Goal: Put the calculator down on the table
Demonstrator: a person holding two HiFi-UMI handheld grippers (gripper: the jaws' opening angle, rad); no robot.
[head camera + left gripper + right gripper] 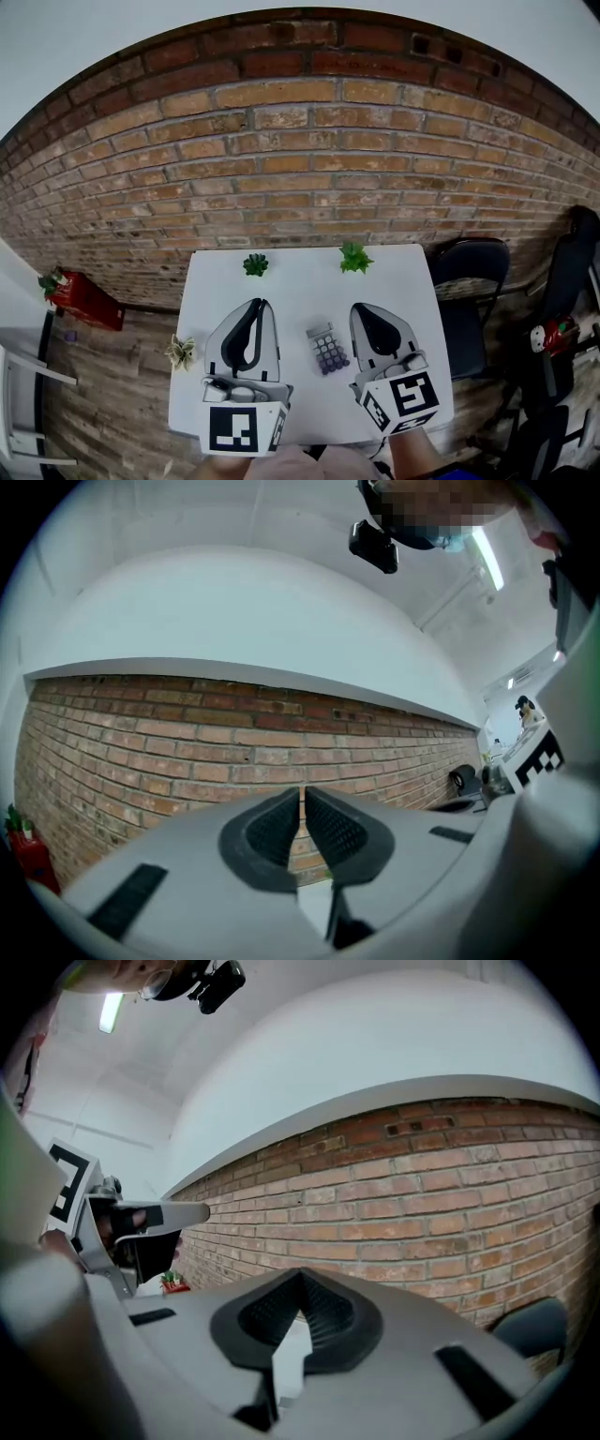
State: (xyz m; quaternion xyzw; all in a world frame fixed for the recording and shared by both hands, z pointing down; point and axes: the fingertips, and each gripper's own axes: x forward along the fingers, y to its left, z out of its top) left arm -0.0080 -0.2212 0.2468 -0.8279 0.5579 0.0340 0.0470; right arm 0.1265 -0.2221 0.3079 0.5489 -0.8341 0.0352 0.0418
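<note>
Left gripper (258,304) and right gripper (359,308) are held above the near side of the white table (300,291), both empty: left fingers a thin slit apart, right fingers fully together. Calculator (327,349) lies flat on the table between them, touching neither. Left plant (255,264) and right plant (354,257) sit at the far edge, with the brick wall (300,159) behind.
</note>
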